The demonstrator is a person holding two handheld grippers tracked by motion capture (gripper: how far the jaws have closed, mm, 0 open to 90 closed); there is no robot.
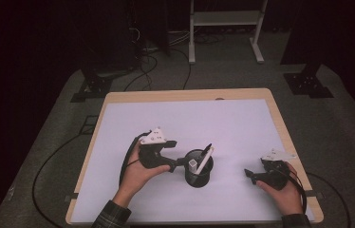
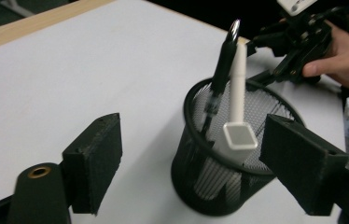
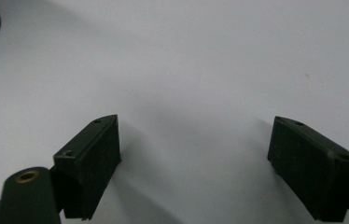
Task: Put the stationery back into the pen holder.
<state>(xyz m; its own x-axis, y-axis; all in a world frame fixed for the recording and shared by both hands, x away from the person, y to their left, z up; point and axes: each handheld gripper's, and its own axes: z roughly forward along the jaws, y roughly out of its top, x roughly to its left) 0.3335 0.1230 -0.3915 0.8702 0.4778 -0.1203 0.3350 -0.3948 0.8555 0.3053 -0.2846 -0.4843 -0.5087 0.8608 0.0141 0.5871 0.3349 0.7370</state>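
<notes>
A black mesh pen cup stands on the white table top, a little in front of its middle. In it lean a black pen, a white pen and a white square-topped piece. My left gripper sits just left of the cup, open, with the cup beyond its jaws and nothing pressed between them. My right gripper is open over bare table, to the right of the cup. It also appears as the right gripper held by a hand.
The table has a wooden rim. A pale metal frame stands on the floor behind it. Black stand bases and cables lie on the grey floor. The far half of the white top is bare.
</notes>
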